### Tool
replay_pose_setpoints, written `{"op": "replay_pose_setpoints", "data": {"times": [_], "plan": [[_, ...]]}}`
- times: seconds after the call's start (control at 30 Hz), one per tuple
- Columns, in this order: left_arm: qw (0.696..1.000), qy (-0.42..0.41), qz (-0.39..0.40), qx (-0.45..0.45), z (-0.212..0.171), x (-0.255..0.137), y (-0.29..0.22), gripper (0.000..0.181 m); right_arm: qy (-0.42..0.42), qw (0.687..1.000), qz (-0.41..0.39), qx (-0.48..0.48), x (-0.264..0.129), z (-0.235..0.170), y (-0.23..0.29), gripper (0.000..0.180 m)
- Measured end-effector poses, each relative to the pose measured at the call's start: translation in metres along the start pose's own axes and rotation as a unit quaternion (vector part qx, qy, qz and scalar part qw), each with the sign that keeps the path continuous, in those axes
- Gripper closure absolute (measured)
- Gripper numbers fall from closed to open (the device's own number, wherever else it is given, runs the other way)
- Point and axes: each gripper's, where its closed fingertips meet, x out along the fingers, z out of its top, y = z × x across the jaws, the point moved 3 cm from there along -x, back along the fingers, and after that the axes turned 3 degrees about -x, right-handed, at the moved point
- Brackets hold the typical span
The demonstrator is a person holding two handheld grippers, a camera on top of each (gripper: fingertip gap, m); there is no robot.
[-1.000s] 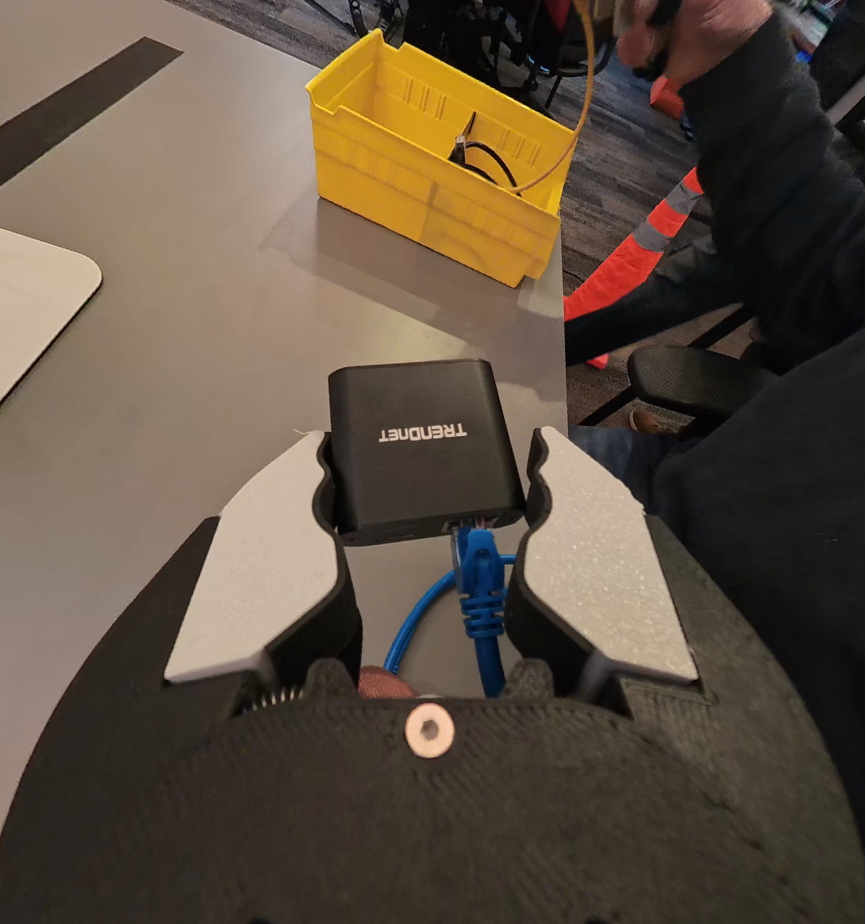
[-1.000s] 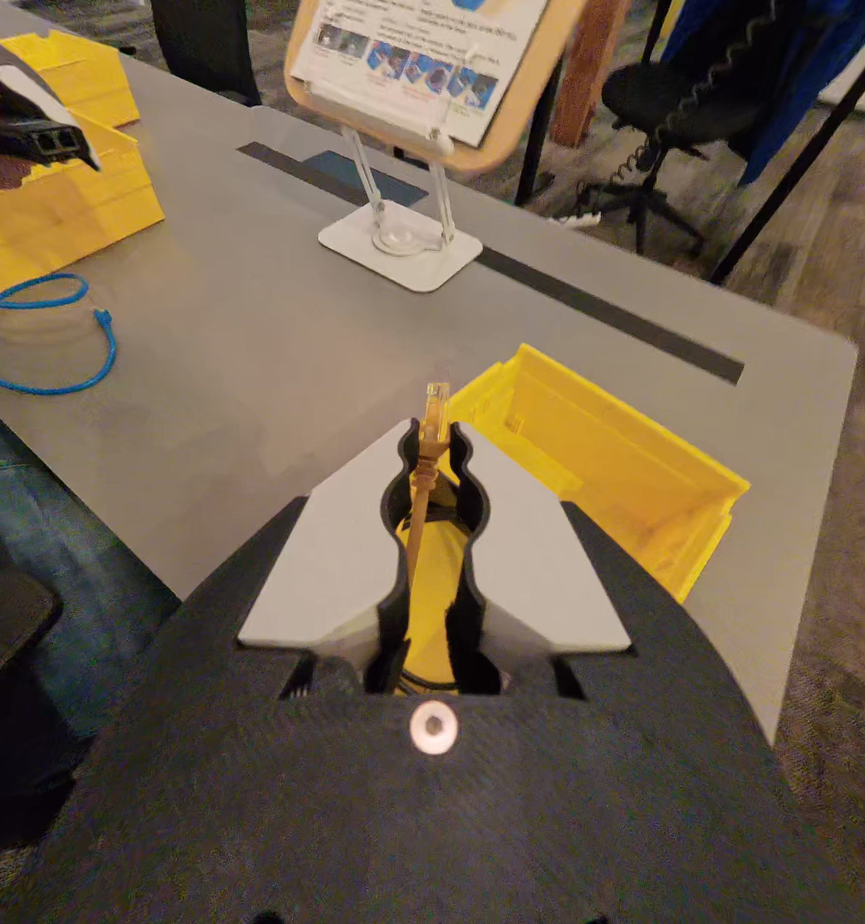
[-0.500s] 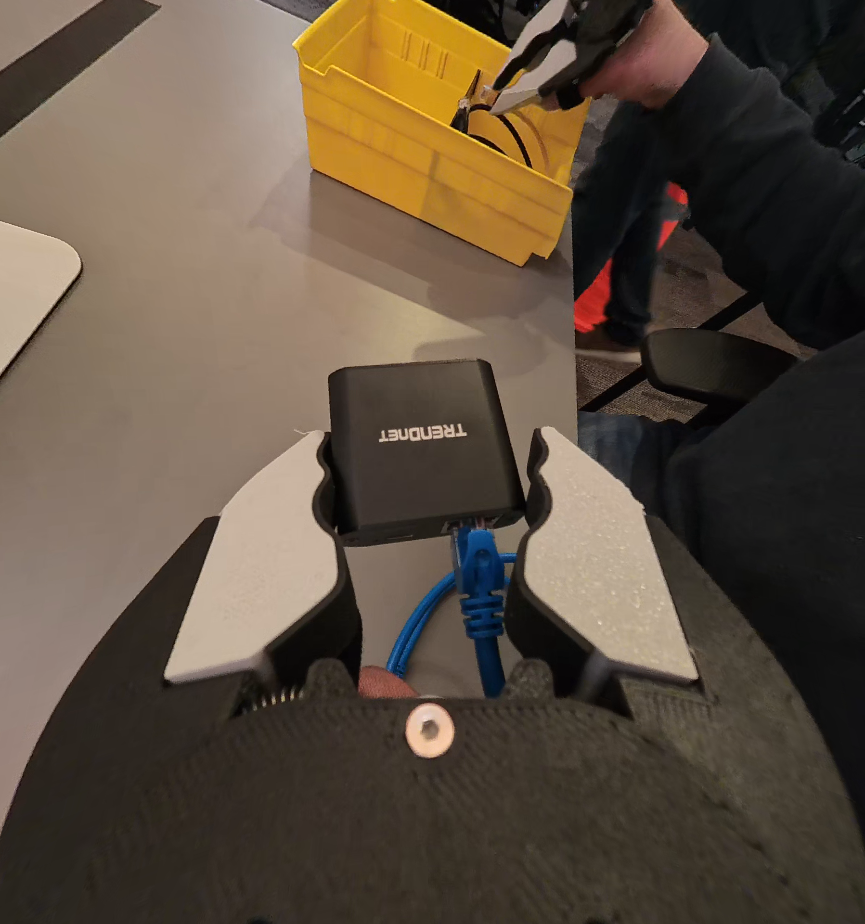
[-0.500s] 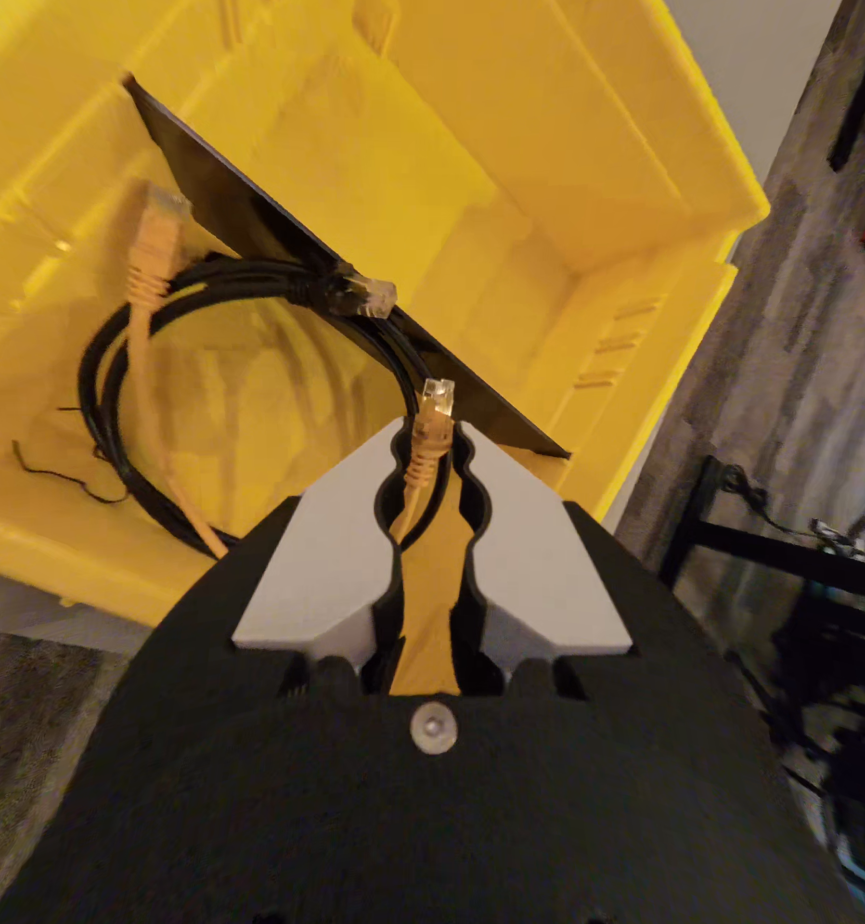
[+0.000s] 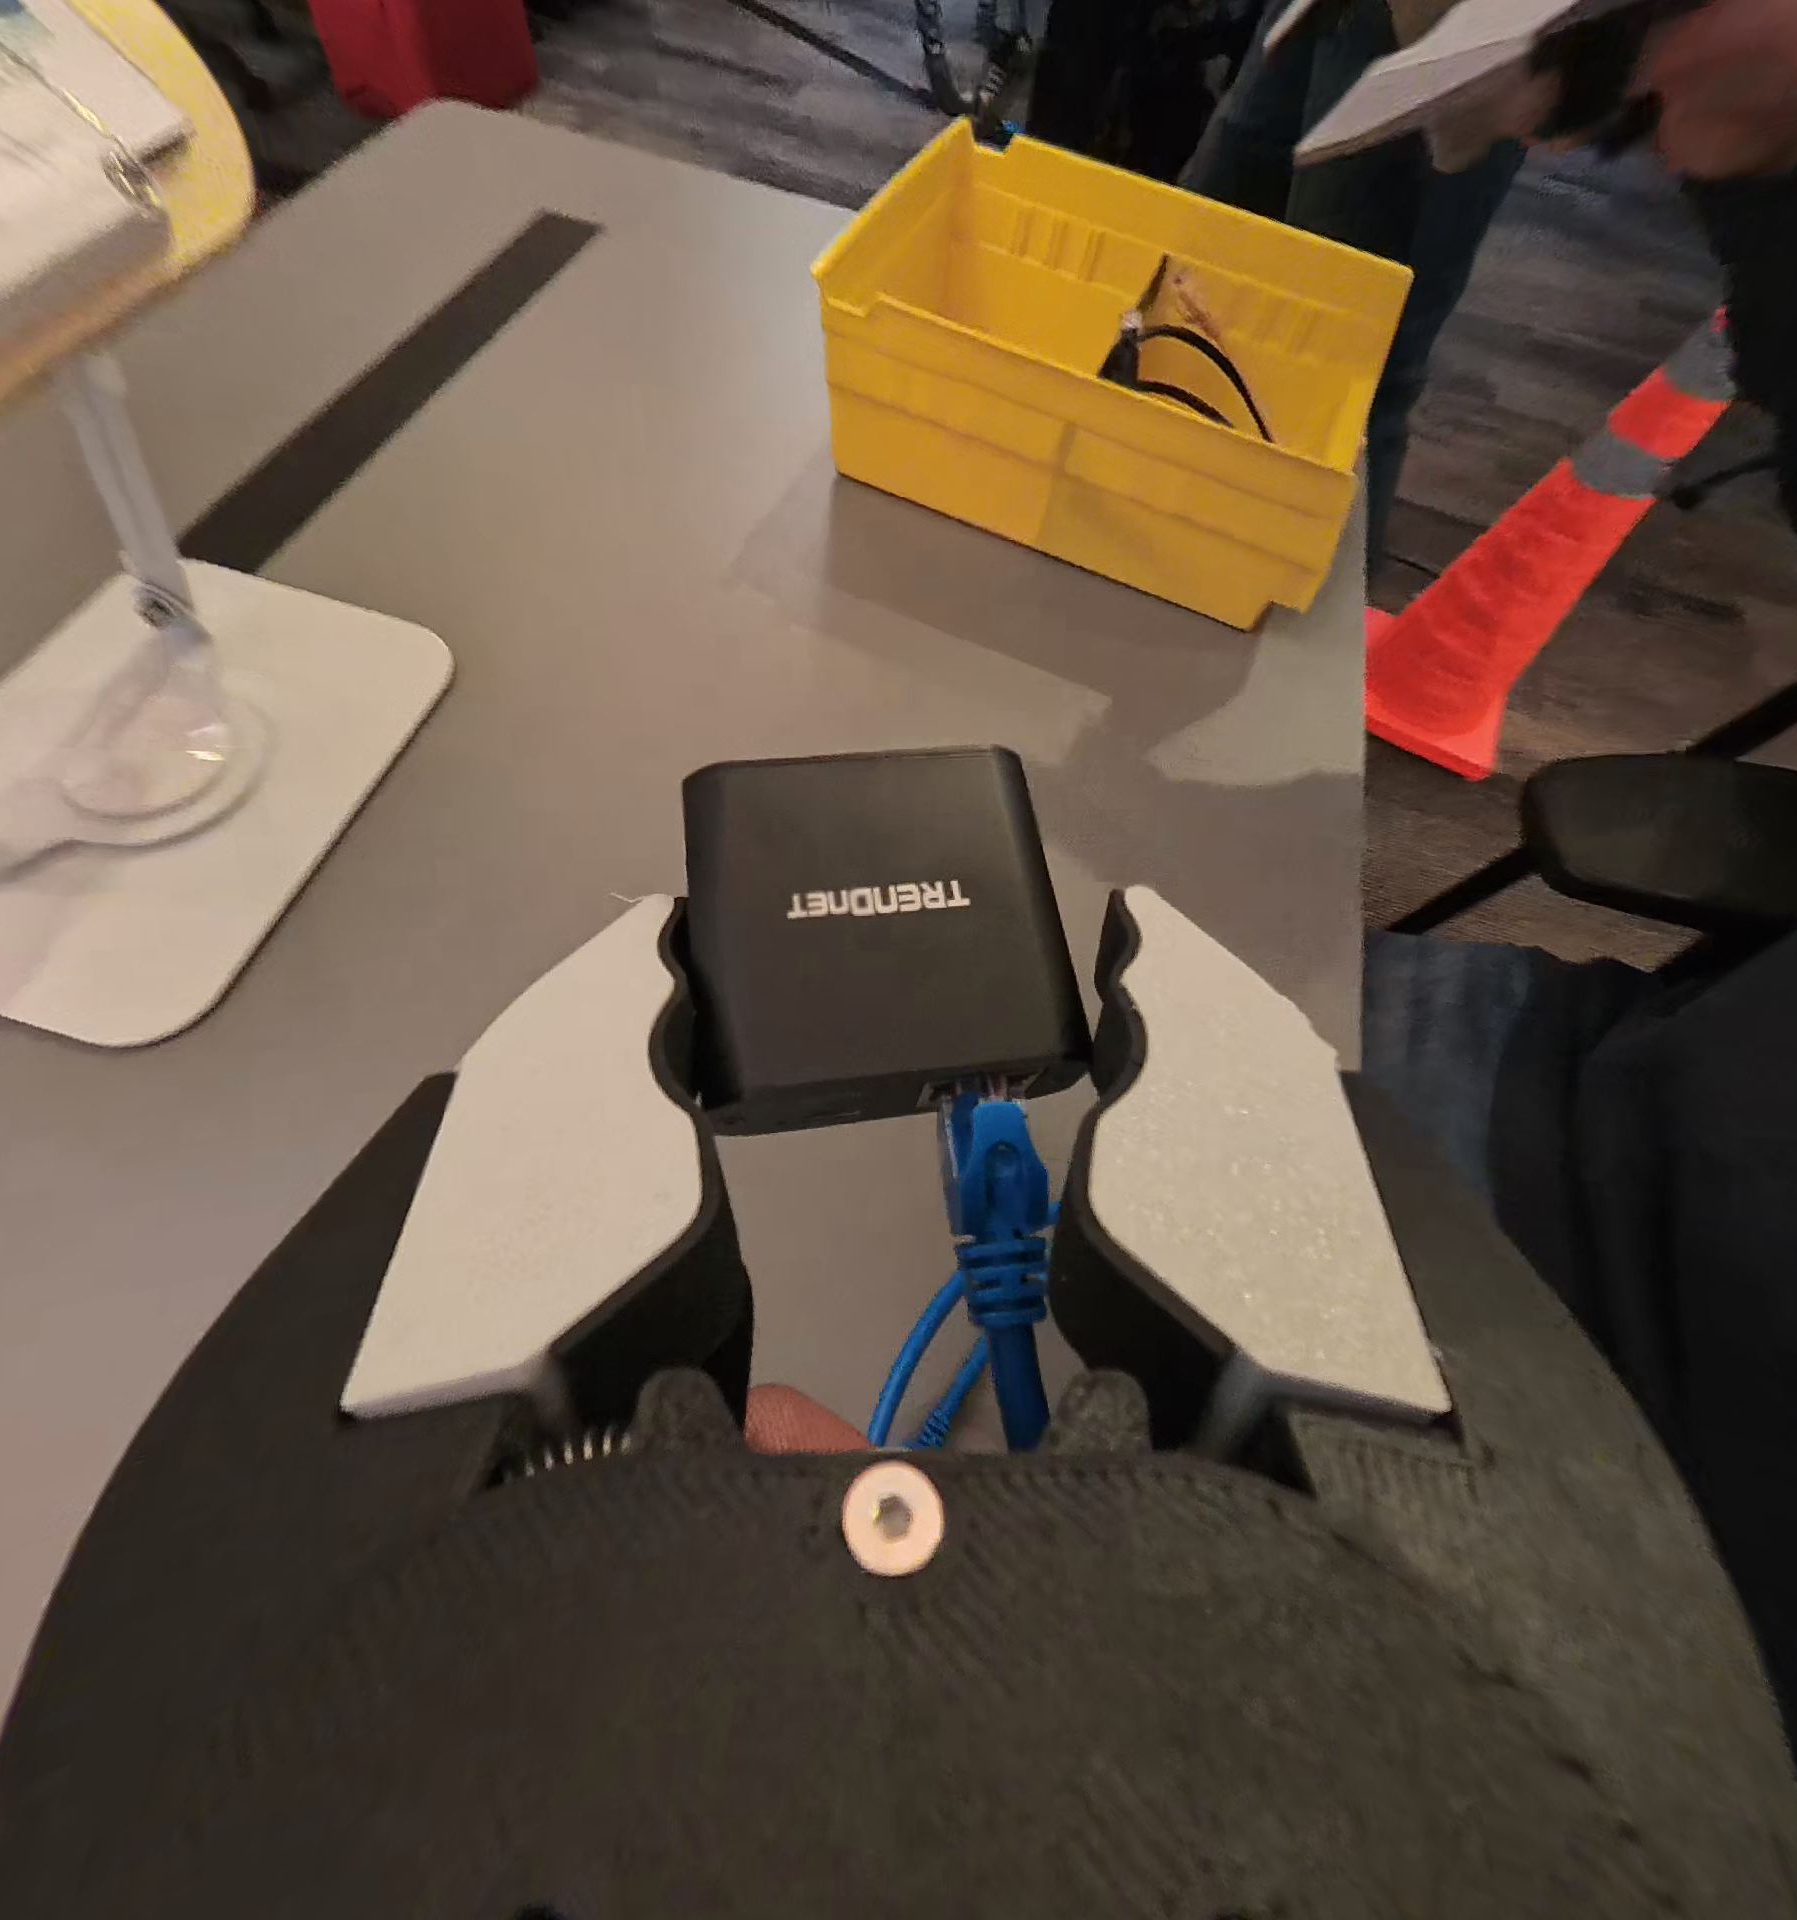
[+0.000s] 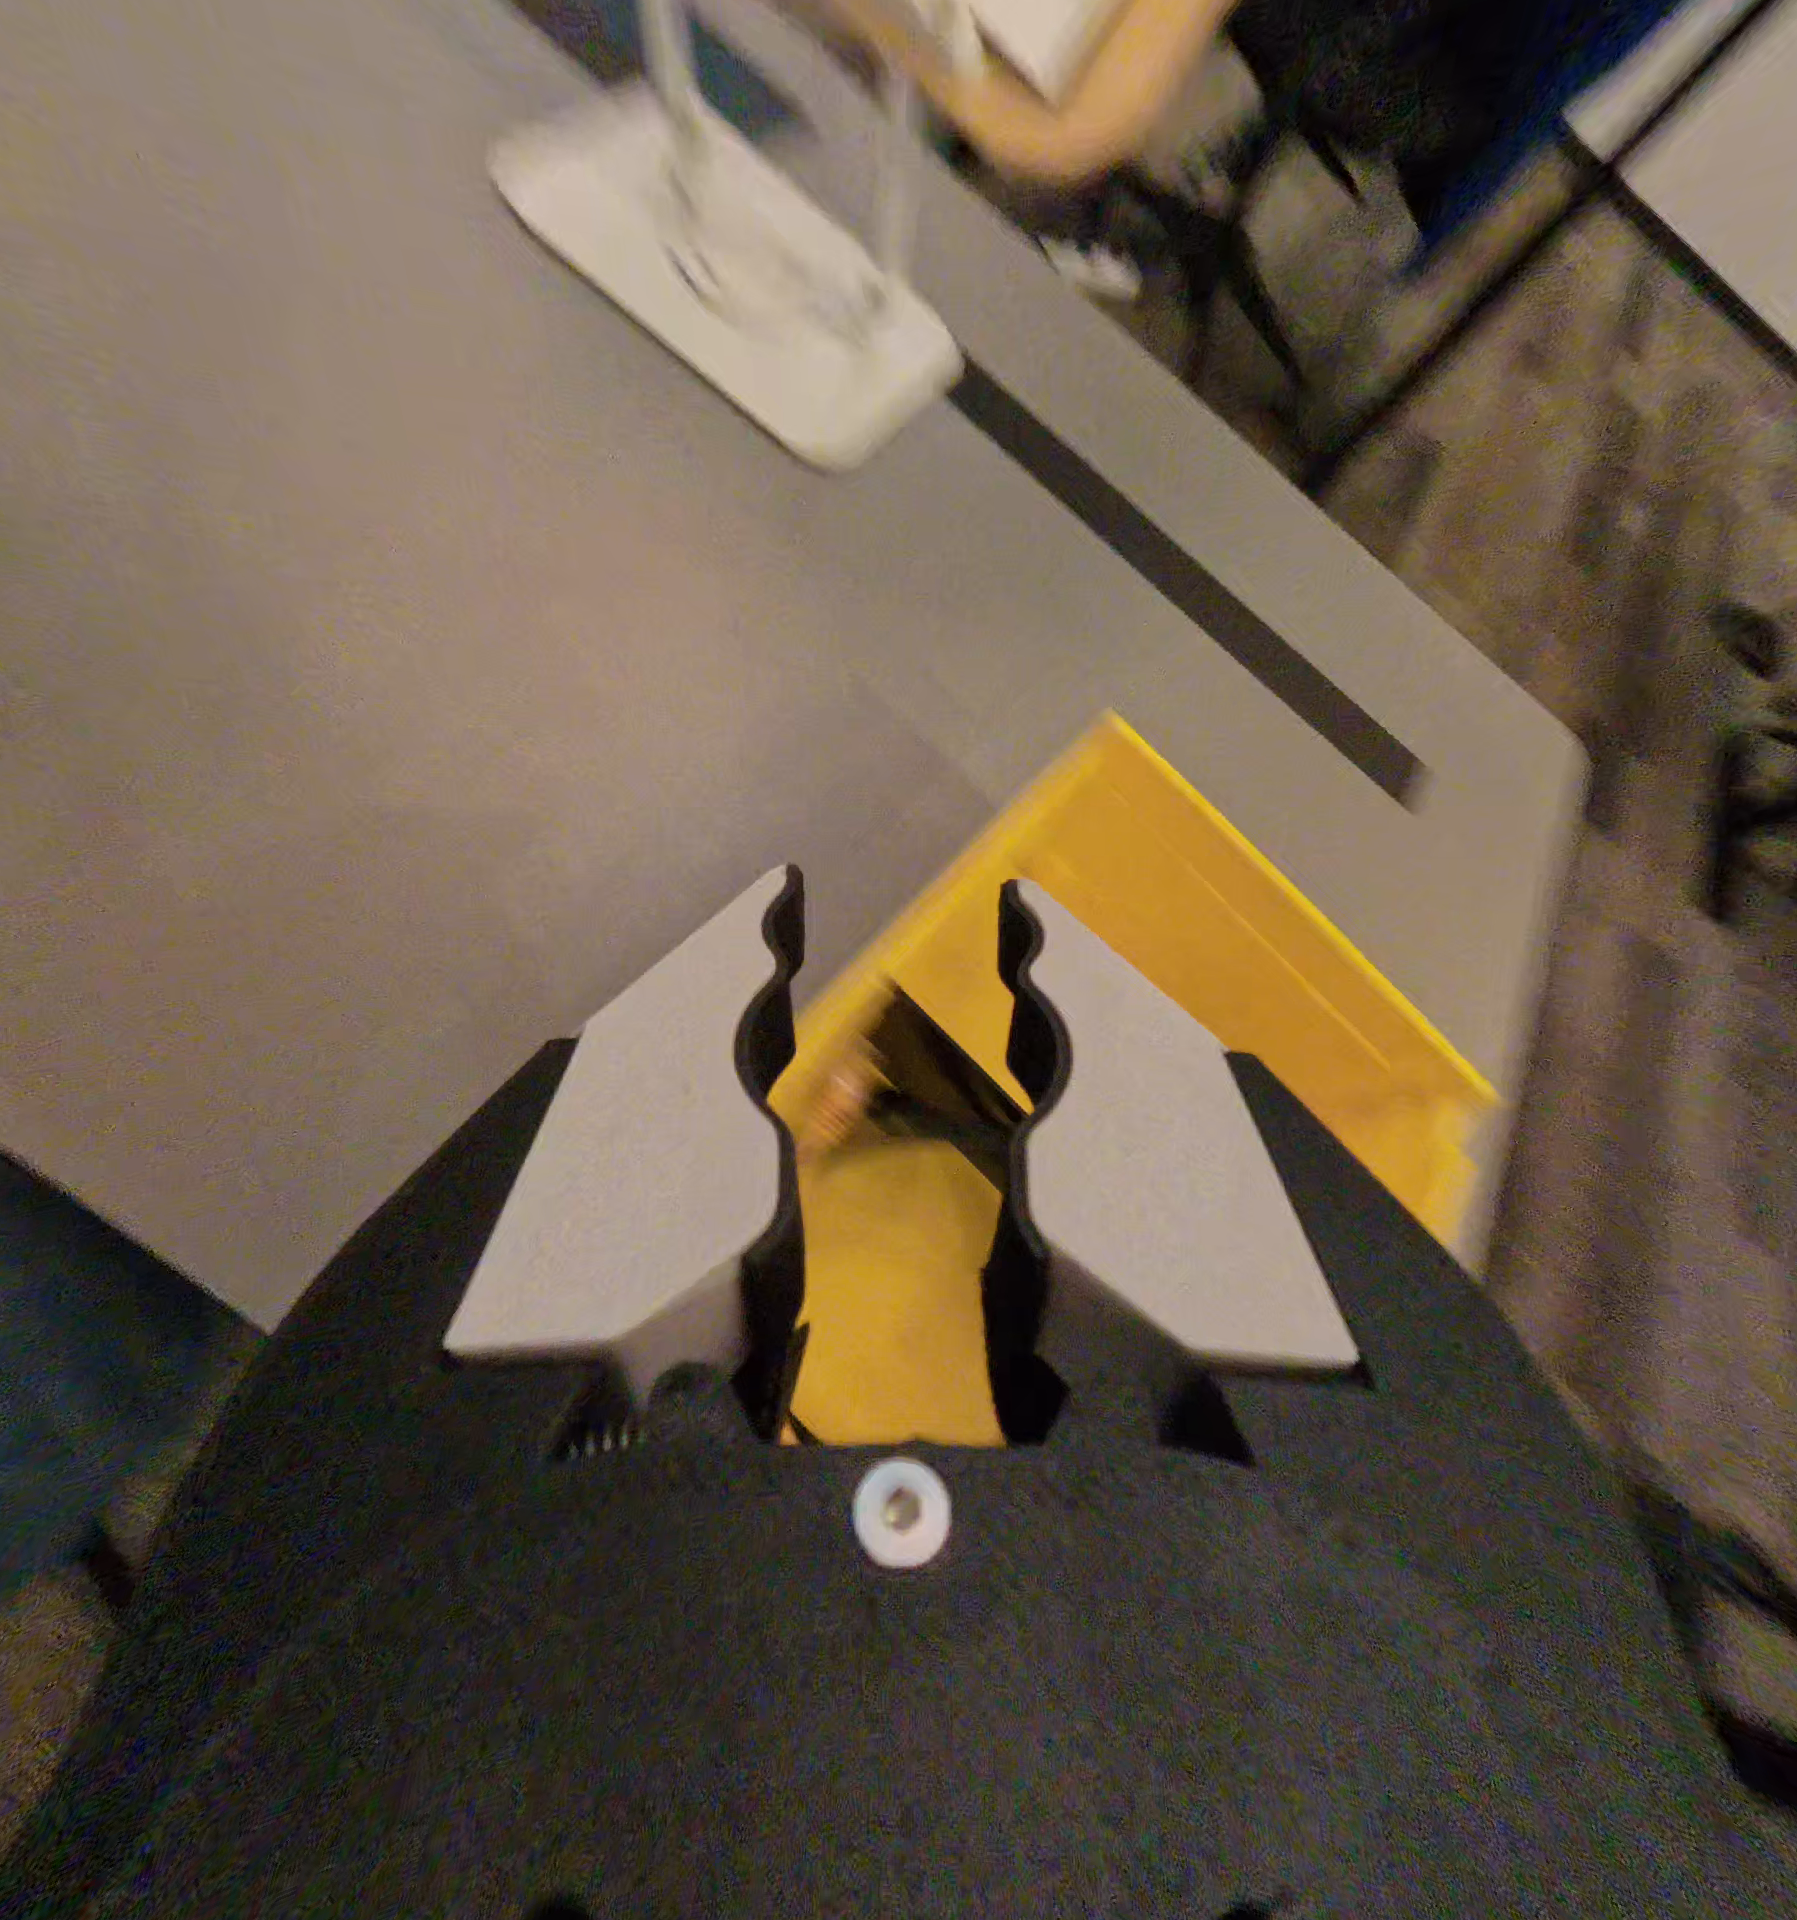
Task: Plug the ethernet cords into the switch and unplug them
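My left gripper [image 5: 892, 909] is shut on the black switch [image 5: 852, 831], with one finger on each side of it, just above the grey table [image 5: 561, 644]. A blue ethernet cord [image 5: 998, 1174] is plugged into a port on the switch's near face and trails back between my fingers. My right gripper [image 6: 899, 883] is open and empty above the corner of the yellow bin [image 6: 1237, 935]. It also shows blurred at the top right of the left wrist view [image 5: 1424, 94]. An orange cord plug [image 6: 837, 1101] lies in the bin. A black cord [image 5: 1195, 374] lies in the bin [image 5: 1029, 447].
A white stand base [image 5: 177, 790] with a clipboard stands on the left; it also shows in the right wrist view [image 6: 748, 281]. An orange cone [image 5: 1496, 582] and a chair arm [image 5: 1683, 831] are past the table's right edge. A black strip [image 5: 385, 384] crosses the table.
My right gripper has opened and let go of the orange cord, which now lies in the bin, and has drawn back above it. My left gripper has turned with the switch still held.
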Motion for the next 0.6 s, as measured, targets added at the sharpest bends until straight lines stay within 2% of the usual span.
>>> {"op": "replay_pose_setpoints", "data": {"times": [0.03, 0.1, 0.2, 0.3, 0.37, 0.43, 0.5, 0.53, 0.6], "plan": [[1.000, -0.004, 0.011, 0.013, 0.005, 0.003, -0.002, 0.107, -0.070, 0.995, 0.064, 0.033, 0.005, 0.028, 0.029, 0.145], [0.998, -0.013, 0.042, 0.045, 0.013, 0.009, -0.006, 0.107, -0.147, 0.971, 0.168, 0.085, 0.021, 0.070, 0.081, 0.137], [0.994, -0.023, 0.068, 0.078, 0.024, 0.021, -0.013, 0.108, -0.166, 0.932, 0.289, 0.140, 0.062, 0.105, 0.143, 0.120], [0.987, -0.030, 0.096, 0.122, 0.030, 0.032, -0.022, 0.107, -0.194, 0.891, 0.357, 0.203, 0.093, 0.134, 0.176, 0.121], [0.978, -0.028, 0.128, 0.164, 0.033, 0.037, -0.027, 0.108, -0.190, 0.850, 0.429, 0.239, 0.106, 0.147, 0.195, 0.108], [0.965, -0.026, 0.159, 0.205, 0.034, 0.041, -0.031, 0.107, -0.225, 0.804, 0.475, 0.280, 0.107, 0.163, 0.198, 0.115], [0.949, -0.027, 0.193, 0.248, 0.035, 0.044, -0.032, 0.107, -0.233, 0.789, 0.493, 0.283, 0.112, 0.168, 0.202, 0.126], [0.944, -0.031, 0.201, 0.260, 0.036, 0.045, -0.034, 0.107, -0.234, 0.784, 0.502, 0.280, 0.114, 0.170, 0.206, 0.139], [0.938, -0.031, 0.215, 0.269, 0.034, 0.046, -0.031, 0.107, -0.241, 0.786, 0.500, 0.272, 0.118, 0.171, 0.203, 0.154]]}}
